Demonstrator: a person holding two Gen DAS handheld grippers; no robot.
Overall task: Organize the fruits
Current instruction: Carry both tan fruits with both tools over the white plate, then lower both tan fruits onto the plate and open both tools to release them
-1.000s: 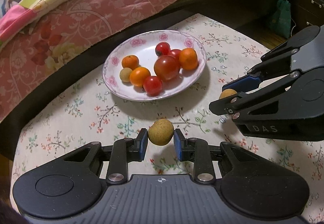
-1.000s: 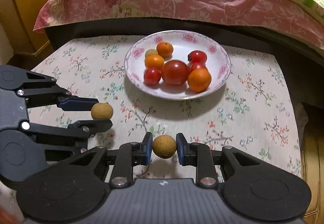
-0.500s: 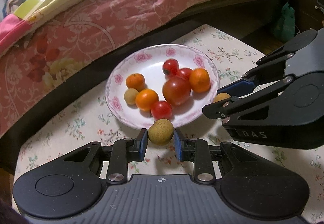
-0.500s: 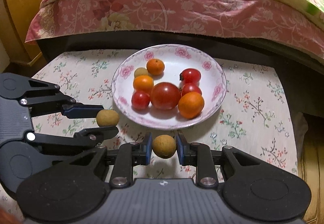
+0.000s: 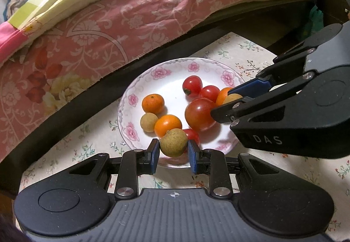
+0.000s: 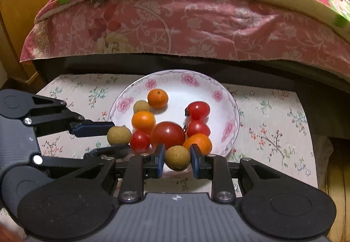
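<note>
A white plate [image 5: 153, 73] [image 6: 227, 97] with pink flowers holds several red tomatoes, small oranges and one tan longan [image 5: 148, 122] [image 6: 141, 106]. My left gripper [image 5: 173, 150] [image 6: 113, 139] is shut on a tan longan [image 5: 174, 142] [image 6: 118, 135], held over the plate's near rim. My right gripper [image 6: 177, 161] [image 5: 231, 101] is shut on a second longan [image 6: 177, 158] [image 5: 235, 97], also above the near side of the plate, next to the big tomato [image 6: 168, 135] [image 5: 200, 113]. The two grippers are close together, side by side.
The plate stands on a small table with a floral cloth [image 6: 273, 132] [image 5: 87, 150]. Right behind the table runs a dark bed frame under a pink quilt [image 6: 196, 27] [image 5: 98, 29]. A wooden cabinet [image 6: 19, 12] is at the far left.
Both grippers have moved forward together, each with its longan, from over the bare cloth to above the plate's near rim. The plate now looks larger and nearer.
</note>
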